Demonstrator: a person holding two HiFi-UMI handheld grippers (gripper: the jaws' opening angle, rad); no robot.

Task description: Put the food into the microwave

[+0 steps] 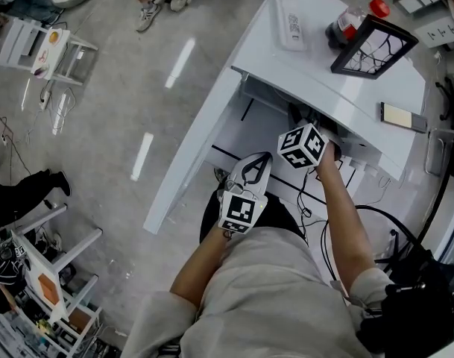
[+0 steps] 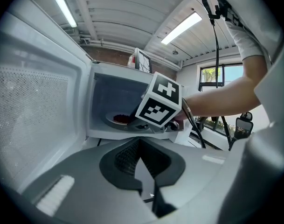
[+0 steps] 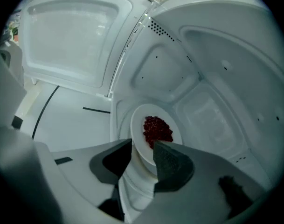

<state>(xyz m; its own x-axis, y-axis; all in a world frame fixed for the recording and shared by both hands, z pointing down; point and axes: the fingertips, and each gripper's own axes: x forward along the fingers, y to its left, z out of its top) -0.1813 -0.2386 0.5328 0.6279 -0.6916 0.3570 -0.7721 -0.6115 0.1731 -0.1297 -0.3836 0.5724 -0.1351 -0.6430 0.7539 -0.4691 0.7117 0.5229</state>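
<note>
A white plate (image 3: 139,129) with a heap of red food (image 3: 156,129) lies on the floor of the open microwave (image 3: 211,78). My right gripper (image 3: 142,146) is inside the cavity, open, its jaws on either side of the plate's near rim with no pad pressing on it. In the left gripper view its marker cube (image 2: 159,104) covers part of the plate (image 2: 114,120). My left gripper (image 2: 140,141) stays outside, in front of the opening, shut and empty. The head view shows it (image 1: 265,156) below the microwave, with the right one's cube (image 1: 303,145) at the opening.
The microwave door (image 1: 197,148) swings open to the left. On the microwave's top stand a remote (image 1: 290,22), a red-capped bottle (image 1: 357,17), a black frame (image 1: 372,47) and a phone (image 1: 402,116). Cables (image 1: 376,215) hang at the right. Another person's feet (image 1: 163,6) stand on the floor beyond.
</note>
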